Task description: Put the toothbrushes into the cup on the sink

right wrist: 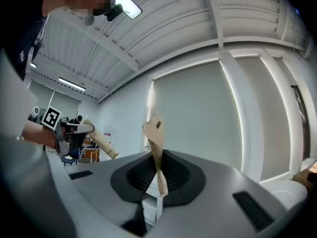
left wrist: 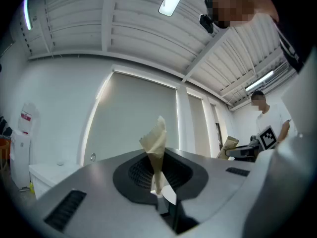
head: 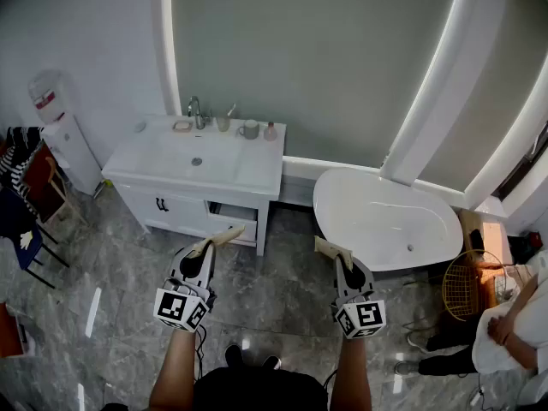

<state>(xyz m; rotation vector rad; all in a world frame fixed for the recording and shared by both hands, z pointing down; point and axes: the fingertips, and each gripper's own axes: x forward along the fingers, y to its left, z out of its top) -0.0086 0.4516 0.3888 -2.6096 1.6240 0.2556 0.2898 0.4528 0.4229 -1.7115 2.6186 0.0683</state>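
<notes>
The left gripper [head: 224, 235] has its tan jaws pressed together on nothing, and so has the right gripper [head: 330, 248]. Both hang over the floor, well apart from the sink [head: 163, 157]. In the head view the cup [head: 249, 129] stands on the sink's back edge. It lies at 12 o'clock from the left gripper and 11 o'clock from the right, so the left looks nearer. The toothbrushes are too small to make out surely. A thin stick [head: 231, 110] near the faucet [head: 196, 110], tilted toward 1 o'clock, may be one. The left gripper view catches only the sink's corner at 8 o'clock and no cup. The right gripper view shows no cup either.
</notes>
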